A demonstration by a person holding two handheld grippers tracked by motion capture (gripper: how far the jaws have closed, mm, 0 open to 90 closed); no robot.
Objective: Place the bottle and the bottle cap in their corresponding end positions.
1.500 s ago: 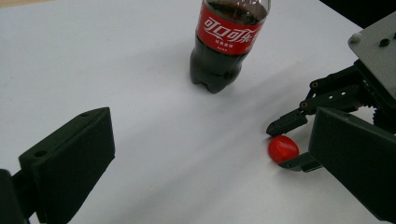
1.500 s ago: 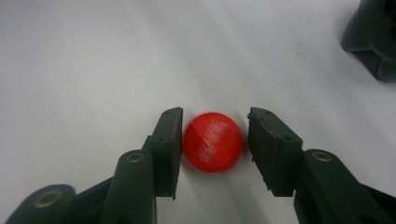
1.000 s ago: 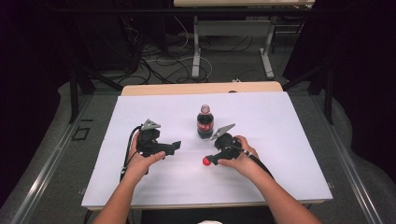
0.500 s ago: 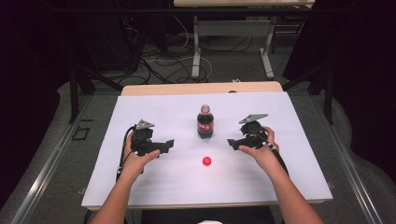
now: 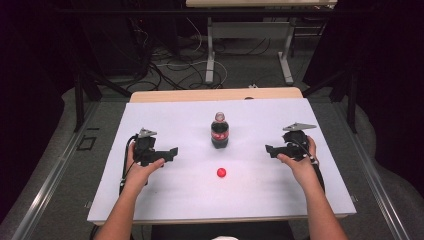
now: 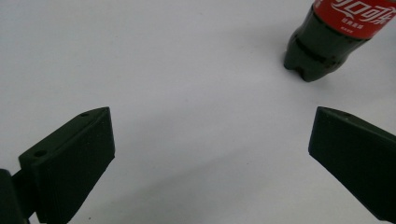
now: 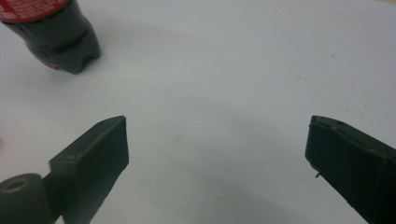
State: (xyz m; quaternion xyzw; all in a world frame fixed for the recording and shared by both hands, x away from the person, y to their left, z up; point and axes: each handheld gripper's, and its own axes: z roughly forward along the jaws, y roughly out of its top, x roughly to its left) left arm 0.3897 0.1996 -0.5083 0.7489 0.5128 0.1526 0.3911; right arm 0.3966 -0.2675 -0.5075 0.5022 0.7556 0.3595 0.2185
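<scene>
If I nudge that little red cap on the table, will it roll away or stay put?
The red cap is small and looks round from above, so it is probably light and would skid easily on the smooth white table. Lying flat it would likely slide, not roll; tipped on edge it might roll toward the bottle.

White table bears cola bottle (upright) and red cap.

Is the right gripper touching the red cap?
Apart. The high view shows the right gripper well off to the side of the cap, with bare table between them.
</scene>
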